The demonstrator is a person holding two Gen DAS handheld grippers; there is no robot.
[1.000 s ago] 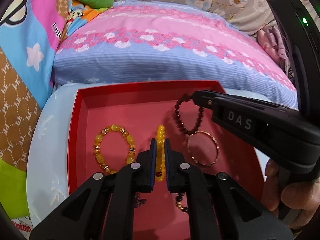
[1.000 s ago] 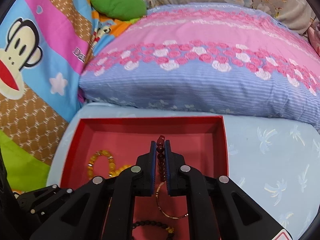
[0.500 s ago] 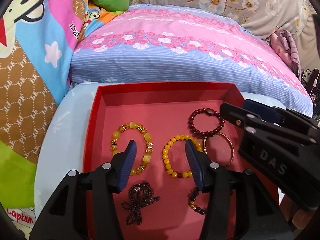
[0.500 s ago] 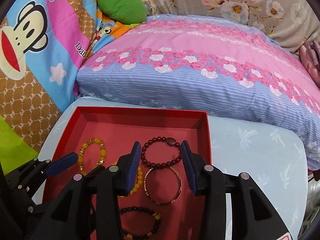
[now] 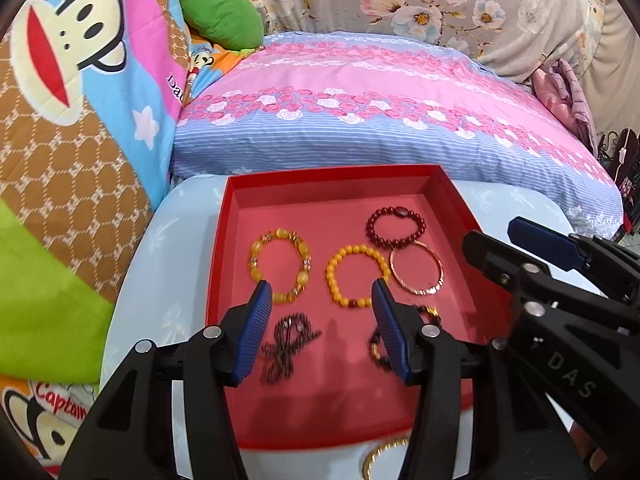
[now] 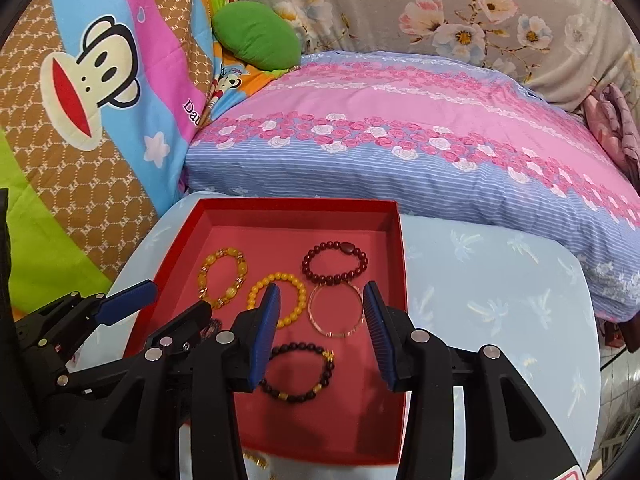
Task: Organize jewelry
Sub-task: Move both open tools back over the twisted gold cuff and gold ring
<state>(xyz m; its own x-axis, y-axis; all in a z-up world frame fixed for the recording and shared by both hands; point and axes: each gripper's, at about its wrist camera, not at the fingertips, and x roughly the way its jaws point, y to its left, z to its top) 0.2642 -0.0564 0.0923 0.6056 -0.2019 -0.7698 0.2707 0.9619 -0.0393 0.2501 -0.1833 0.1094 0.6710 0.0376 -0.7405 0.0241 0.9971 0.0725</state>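
Both grippers, left (image 5: 322,328) & right (image 6: 320,332), gape wide, empty, above red tray (image 5: 218,264). Gold bangle (image 5: 386,458) lies outside tray's near edge. Risk: thin ring slips from pads.

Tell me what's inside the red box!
The red box holds six pieces: a chunky amber bracelet, a yellow bead bracelet, a dark red one, a thin gold bangle, a black-and-gold one, and a dark tangled piece. Gripper fingers cover parts.

Bare floor lay along the red tray's (image 6: 402,264) far wall and near edge (bracelets (image 6: 335,267) crowded its middle); a striped pillow (image 6: 400,152) blocked passage beyond it.
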